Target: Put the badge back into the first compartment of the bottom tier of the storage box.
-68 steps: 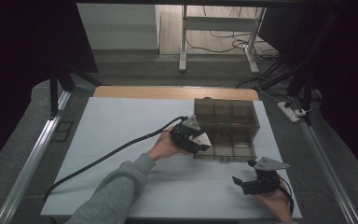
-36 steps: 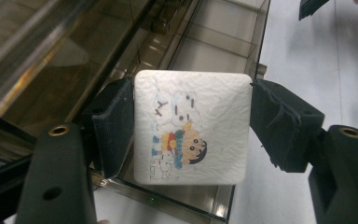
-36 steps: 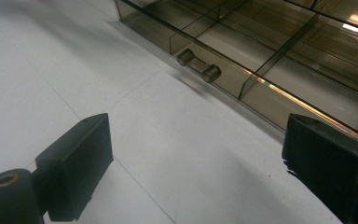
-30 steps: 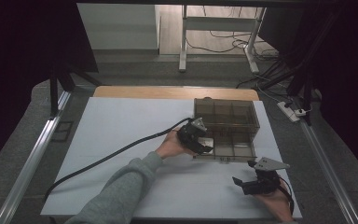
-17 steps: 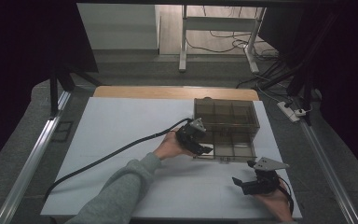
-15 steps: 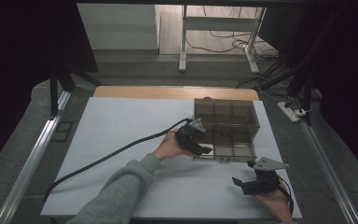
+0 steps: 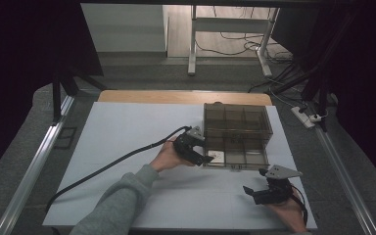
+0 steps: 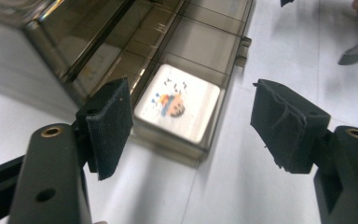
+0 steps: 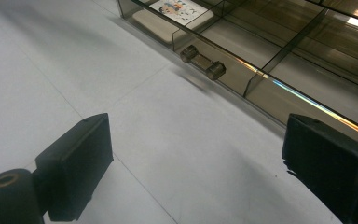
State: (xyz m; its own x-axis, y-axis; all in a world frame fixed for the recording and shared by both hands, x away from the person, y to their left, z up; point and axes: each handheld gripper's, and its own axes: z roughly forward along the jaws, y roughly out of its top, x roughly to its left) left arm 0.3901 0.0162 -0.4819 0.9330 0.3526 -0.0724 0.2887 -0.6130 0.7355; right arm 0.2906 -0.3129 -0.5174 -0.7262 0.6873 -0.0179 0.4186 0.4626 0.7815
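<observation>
My left gripper (image 7: 199, 152) at near-left corner of smoky plastic box (image 7: 236, 134), jaws wide apart, empty. Picture card (image 8: 179, 104) lies flat in that corner compartment. My right gripper (image 7: 260, 192) rests apart on table (image 7: 127, 127), jaws spread, empty. Risk: jaw catches box wall, shoves box.

Left gripper (image 7: 203, 157): shifted from a spot just left of the smoky transparent plastic compartment box (image 7: 236, 134) to the box's near-left corner; tips now at that corner's compartment. Grey triangular top plate, earlier turned up toward the camera, now rolled away. Left hand (image 7: 167, 155) and grey sleeve (image 7: 122, 200): carried rightward toward the box.
</observation>
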